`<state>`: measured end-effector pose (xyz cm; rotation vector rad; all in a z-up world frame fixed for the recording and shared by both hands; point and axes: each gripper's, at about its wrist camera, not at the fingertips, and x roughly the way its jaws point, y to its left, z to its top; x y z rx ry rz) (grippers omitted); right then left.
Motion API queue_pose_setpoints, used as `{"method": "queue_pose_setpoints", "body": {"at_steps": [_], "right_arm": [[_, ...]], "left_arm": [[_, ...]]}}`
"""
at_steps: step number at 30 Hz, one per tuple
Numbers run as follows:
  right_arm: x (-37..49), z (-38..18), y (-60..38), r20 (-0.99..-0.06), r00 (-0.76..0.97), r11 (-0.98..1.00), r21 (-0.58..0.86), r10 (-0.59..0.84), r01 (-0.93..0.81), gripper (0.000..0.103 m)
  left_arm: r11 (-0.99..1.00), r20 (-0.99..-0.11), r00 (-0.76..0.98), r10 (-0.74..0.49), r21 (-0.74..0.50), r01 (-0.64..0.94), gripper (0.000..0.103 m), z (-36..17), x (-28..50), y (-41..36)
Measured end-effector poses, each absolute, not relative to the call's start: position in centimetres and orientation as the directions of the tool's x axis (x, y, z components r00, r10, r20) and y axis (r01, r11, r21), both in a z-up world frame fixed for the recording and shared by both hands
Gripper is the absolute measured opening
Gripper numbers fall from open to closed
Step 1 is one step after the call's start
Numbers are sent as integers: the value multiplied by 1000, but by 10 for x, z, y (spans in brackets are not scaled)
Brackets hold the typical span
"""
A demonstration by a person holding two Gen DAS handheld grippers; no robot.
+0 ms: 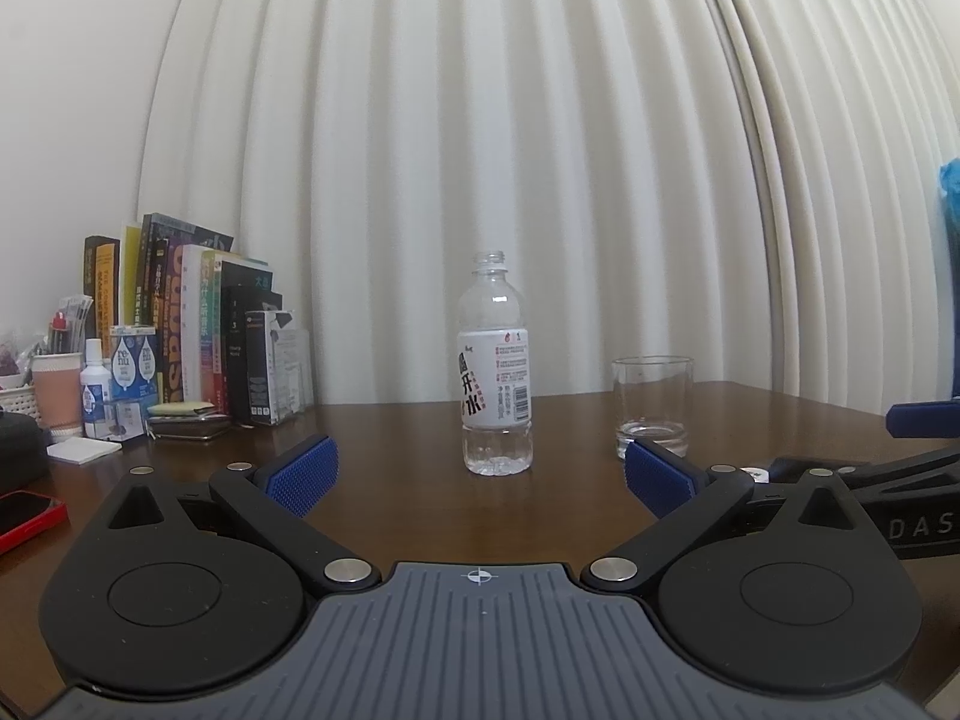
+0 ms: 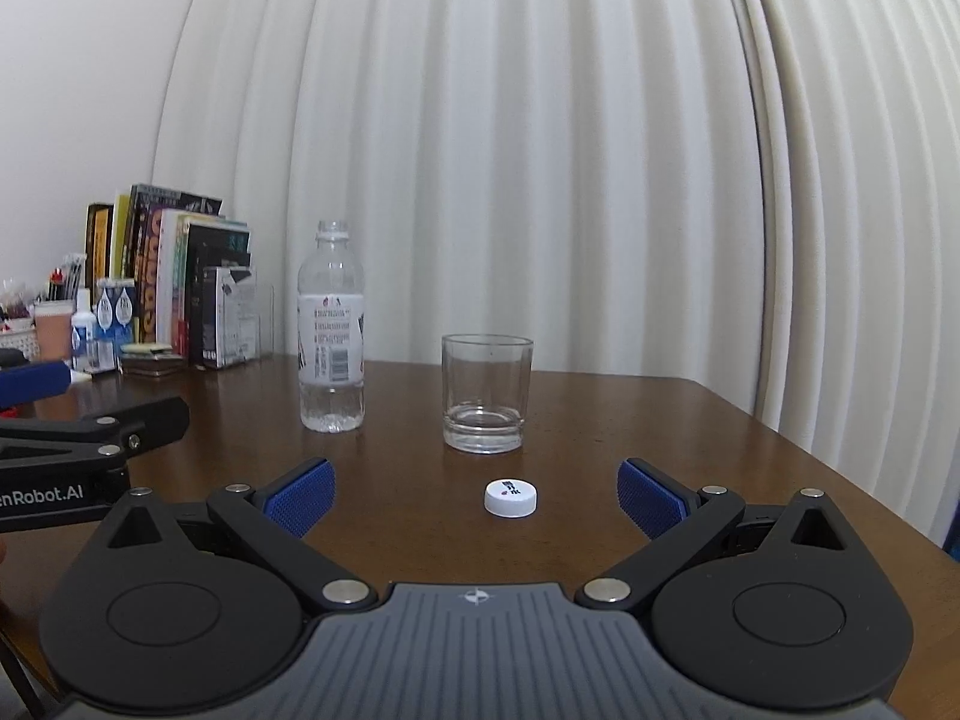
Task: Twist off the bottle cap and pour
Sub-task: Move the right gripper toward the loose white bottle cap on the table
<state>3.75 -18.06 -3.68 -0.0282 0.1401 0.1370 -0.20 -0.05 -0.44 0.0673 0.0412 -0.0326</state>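
Standing uncapped on the brown wooden table [image 2: 600, 420], the clear plastic bottle [image 1: 497, 372] wore a white label with large Chinese characters, a barcode and small red print, and only a shallow pool of water sat in its base. Just right of the bottle stood a clear glass tumbler [image 2: 487, 393], with a little liquid at the bottom. Nearer than the tumbler, right of the bottle, lay the white cap [image 2: 510, 498], flat on the wood with a small dark mark on top. Far left of the bottle, books [image 1: 192, 324] leaned upright against the wall beside a blue "renu" box [image 1: 135, 372] and a paper cup [image 1: 57, 393]. The left gripper [image 1: 480, 474] faced the bottle with its blue pads spread wide, gripping nothing; the right gripper [image 2: 477, 498] was equally wide, the cap lying untouched between its pads. Pale pleated curtains [image 2: 540, 150] hung behind the bottle.
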Motion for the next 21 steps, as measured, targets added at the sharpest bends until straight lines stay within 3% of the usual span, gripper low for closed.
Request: {"method": "queue_pose_setpoints", "body": {"at_steps": [21], "right_arm": [[60,-15,-186,-220,970,992,-54,102,-117,103]], "left_arm": [[997,-107,993,-54,47,59,103,12,19,6]]}}
